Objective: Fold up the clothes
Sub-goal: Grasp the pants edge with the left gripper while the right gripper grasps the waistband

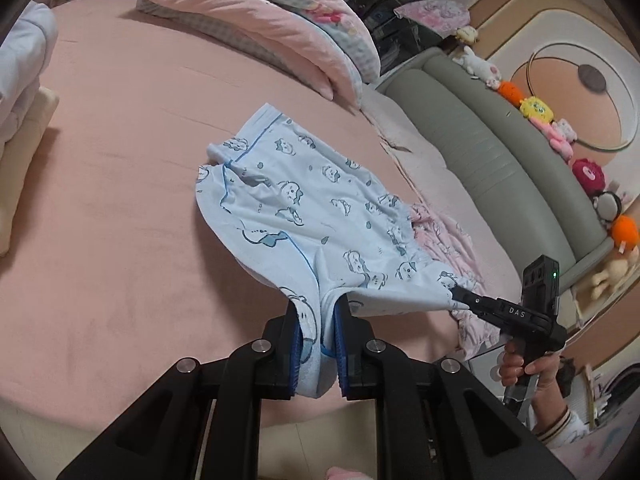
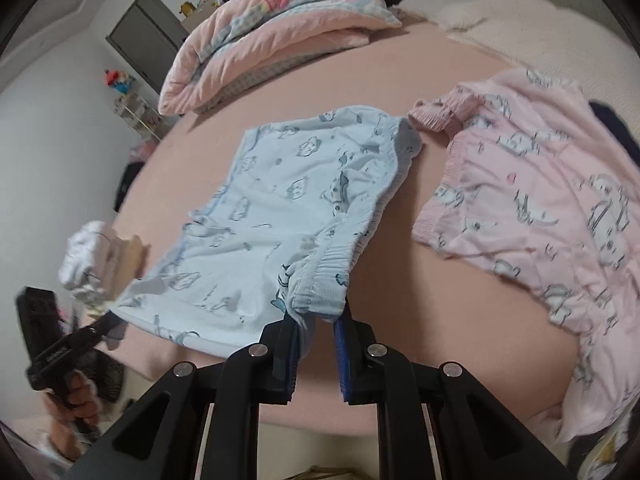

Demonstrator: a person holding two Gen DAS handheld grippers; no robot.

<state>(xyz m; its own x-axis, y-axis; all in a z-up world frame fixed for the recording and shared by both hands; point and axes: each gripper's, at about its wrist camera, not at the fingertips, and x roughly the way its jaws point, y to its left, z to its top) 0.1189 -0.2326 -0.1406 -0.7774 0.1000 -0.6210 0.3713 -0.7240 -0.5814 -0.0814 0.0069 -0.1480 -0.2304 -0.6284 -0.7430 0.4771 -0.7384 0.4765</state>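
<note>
Light blue printed shorts (image 1: 304,216) lie spread on the pink bed (image 1: 120,160) and are lifted at their near edge. My left gripper (image 1: 318,320) is shut on a leg hem of the shorts. My right gripper (image 2: 318,326) is shut on the elastic waistband corner of the same shorts (image 2: 288,208). The right gripper also shows in the left wrist view (image 1: 460,298), pinching the waistband. The left gripper shows in the right wrist view (image 2: 106,326) at the hem. The cloth hangs stretched between both grippers.
A pink printed garment (image 2: 540,208) lies crumpled to the right of the shorts. A folded pink quilt (image 1: 256,20) sits at the far side of the bed. Folded white clothes (image 2: 86,264) lie at the left. A grey headboard with plush toys (image 1: 540,116) runs along the right.
</note>
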